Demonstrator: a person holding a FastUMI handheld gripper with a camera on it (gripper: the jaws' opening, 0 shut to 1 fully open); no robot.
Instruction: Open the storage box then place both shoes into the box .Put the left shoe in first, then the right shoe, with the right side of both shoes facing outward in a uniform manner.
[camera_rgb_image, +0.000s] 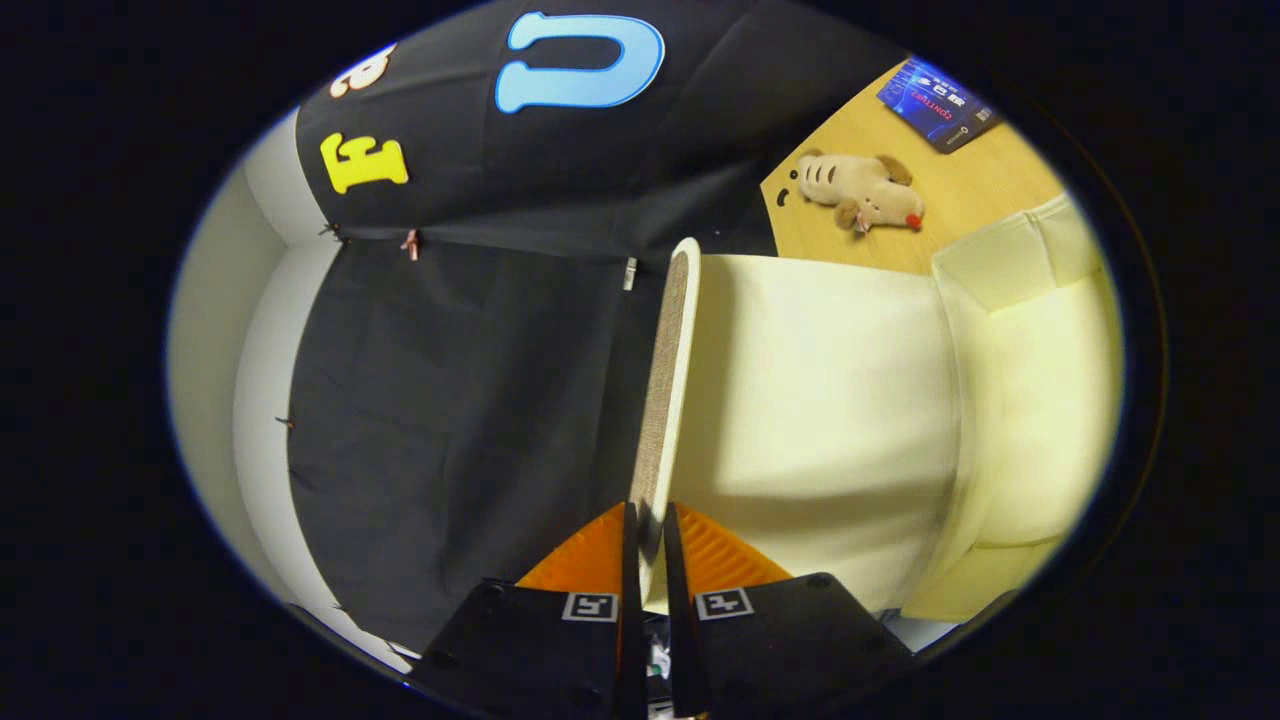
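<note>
My gripper (650, 530) is shut on the rim of the storage box lid (668, 380); the thin lid runs edge-on straight ahead from between the fingers. Its outer face is grey woven fabric, and its inner face (820, 400) is cream. The lid is swung up away from the box. The cream box body (1040, 400) lies beyond the lid's inner face, with a folded cream flap (1010, 260) at its far end. The whole scene looks turned on its side, so the gripper is rolled.
A wooden table (960, 200) lies beyond the box, with a tan plush toy (862, 188) and a blue card (938, 102) on it. On the lid's outer side hangs the black cloth wall (450, 400), with a white wall (215, 330) past it.
</note>
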